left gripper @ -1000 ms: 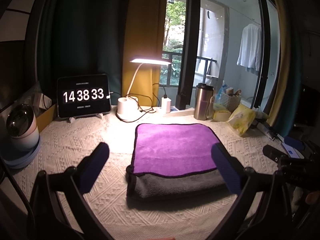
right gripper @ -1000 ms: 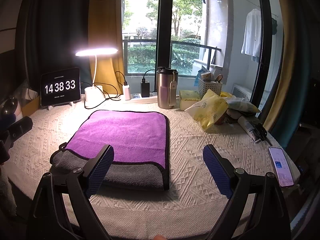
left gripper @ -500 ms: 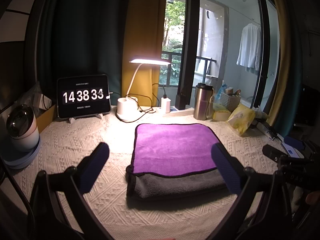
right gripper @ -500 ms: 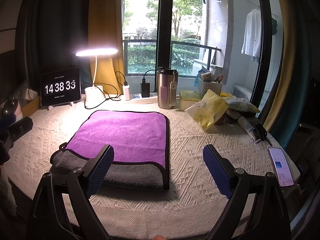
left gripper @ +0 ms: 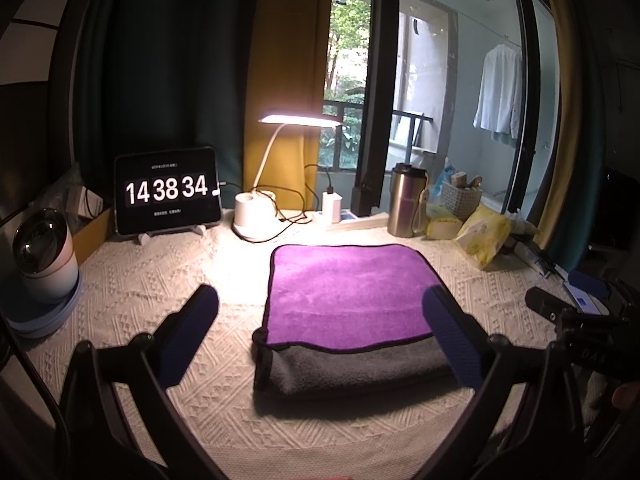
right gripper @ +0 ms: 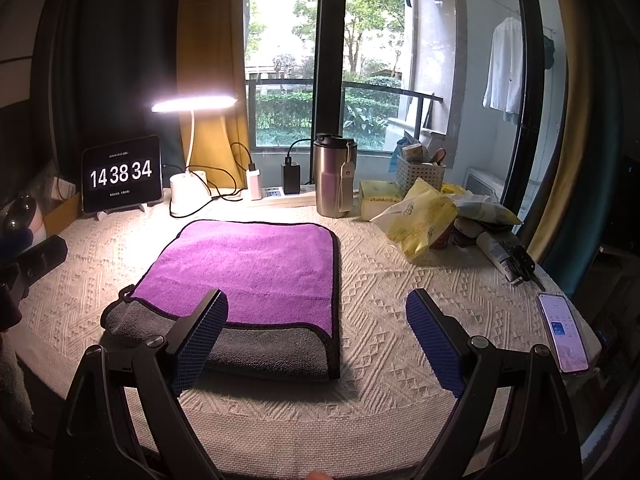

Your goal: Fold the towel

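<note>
A towel (left gripper: 352,296), purple on top and grey underneath, lies folded flat on the white woven tablecloth (left gripper: 160,280); its grey layer sticks out along the near edge. It also shows in the right wrist view (right gripper: 248,268). My left gripper (left gripper: 320,320) is open and empty, held above the table in front of the towel's near edge. My right gripper (right gripper: 316,328) is open and empty, above the towel's near right corner. The right gripper also shows at the right edge of the left wrist view (left gripper: 576,316).
Along the back stand a tablet clock (left gripper: 168,192), a lit desk lamp (left gripper: 256,216), a steel tumbler (right gripper: 332,176), chargers and yellow bags (right gripper: 420,216). A phone (right gripper: 564,332) lies at the right edge. A round white device (left gripper: 44,252) stands at the left.
The clock has gone from 14 38 33 to 14 38 34. Both grippers and the towel have stayed where they were.
</note>
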A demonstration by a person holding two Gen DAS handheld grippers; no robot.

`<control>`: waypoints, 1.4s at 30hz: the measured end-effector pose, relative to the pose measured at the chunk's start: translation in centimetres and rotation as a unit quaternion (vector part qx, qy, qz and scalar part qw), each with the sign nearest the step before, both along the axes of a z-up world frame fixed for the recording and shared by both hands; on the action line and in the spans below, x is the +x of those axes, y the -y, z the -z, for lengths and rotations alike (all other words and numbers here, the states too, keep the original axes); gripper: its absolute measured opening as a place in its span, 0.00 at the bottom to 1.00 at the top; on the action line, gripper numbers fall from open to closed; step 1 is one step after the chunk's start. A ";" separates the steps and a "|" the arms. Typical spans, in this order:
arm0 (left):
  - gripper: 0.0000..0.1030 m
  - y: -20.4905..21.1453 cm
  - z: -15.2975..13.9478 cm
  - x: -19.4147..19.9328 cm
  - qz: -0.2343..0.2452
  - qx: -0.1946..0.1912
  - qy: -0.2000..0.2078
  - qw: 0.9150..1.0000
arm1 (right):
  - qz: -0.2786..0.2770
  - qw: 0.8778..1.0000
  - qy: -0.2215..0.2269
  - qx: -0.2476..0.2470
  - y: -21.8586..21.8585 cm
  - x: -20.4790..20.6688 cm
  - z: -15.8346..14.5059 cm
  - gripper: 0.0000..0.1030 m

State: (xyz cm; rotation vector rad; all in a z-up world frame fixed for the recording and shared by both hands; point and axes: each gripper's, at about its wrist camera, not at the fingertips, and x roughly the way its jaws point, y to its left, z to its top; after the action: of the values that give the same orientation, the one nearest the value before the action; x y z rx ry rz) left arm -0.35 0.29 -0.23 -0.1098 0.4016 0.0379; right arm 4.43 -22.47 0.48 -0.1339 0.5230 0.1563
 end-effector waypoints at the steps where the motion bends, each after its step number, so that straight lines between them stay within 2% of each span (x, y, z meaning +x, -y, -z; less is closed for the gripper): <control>1: 1.00 0.0 0.0 0.0 0.000 0.000 0.000 1.000 | 0.000 1.000 0.000 0.000 0.0 0.0 0.0 0.90; 10: 1.00 0.3 0.1 0.4 0.004 0.001 -0.007 1.000 | 0.004 1.000 -0.003 0.004 0.5 0.6 0.4 0.90; 18: 1.00 0.4 1.3 1.5 0.002 0.000 -0.029 1.000 | 0.000 1.000 -0.013 0.003 0.8 1.8 1.6 0.90; 26: 0.99 -0.3 3.8 4.4 0.001 -0.004 -0.081 0.997 | -0.005 0.998 -0.059 0.014 1.5 4.7 3.9 0.80; 33: 0.98 -1.2 7.4 7.5 0.005 -0.026 -0.149 0.989 | -0.016 0.994 -0.106 0.022 2.0 6.9 6.4 0.72; 37: 0.90 -1.3 9.5 8.9 0.009 -0.036 -0.187 0.982 | -0.025 0.990 -0.137 0.024 2.0 8.1 8.0 0.67; 42: 0.83 -1.2 11.0 9.7 0.017 -0.039 -0.214 0.976 | -0.040 0.984 -0.170 0.022 1.7 9.4 9.5 0.62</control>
State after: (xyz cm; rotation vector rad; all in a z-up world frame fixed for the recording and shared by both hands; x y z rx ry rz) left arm 9.31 1.48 -11.22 -0.1731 0.8355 0.0111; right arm 13.83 -24.16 -9.07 -0.0854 0.8550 0.2718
